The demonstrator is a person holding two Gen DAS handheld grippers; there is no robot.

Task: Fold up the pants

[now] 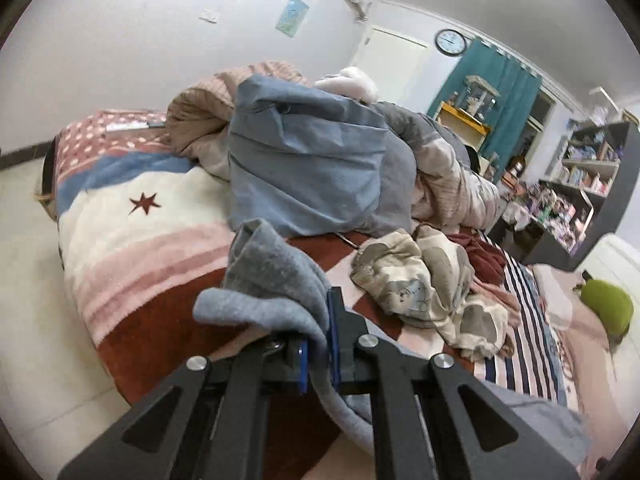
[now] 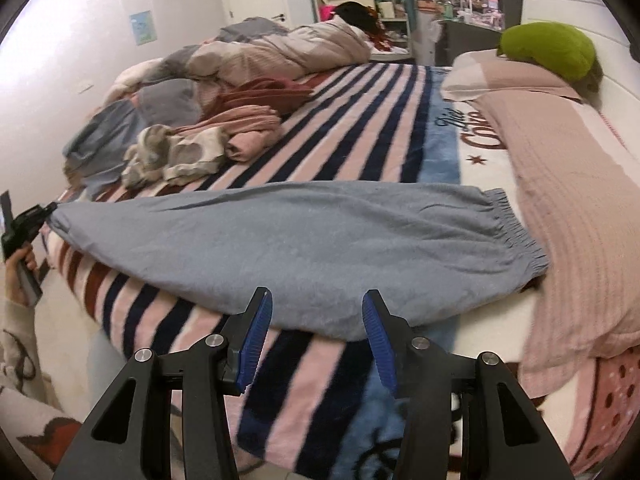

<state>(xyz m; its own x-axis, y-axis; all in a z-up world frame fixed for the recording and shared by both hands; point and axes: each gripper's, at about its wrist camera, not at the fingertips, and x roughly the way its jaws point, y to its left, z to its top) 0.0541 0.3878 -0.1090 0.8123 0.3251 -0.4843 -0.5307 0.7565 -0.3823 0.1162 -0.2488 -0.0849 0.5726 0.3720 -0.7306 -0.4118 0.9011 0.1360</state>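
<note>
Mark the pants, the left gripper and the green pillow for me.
pants (image 2: 304, 248): right wrist view, middle of the flat grey leg.
left gripper (image 1: 318, 344): left wrist view, between the blue pads, shut on the pants.
green pillow (image 2: 548, 50): right wrist view, its top.

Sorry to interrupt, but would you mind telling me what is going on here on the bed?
A person is folding a pair of grey-blue fleece pants spread flat on the striped pink and navy blanket. The left gripper is shut on the leg end of the pants, holding it off the bed's edge. The right gripper is open, poised just short of the pants' near edge, touching nothing. The elastic waistband lies by the pink ribbed pillow.
</note>
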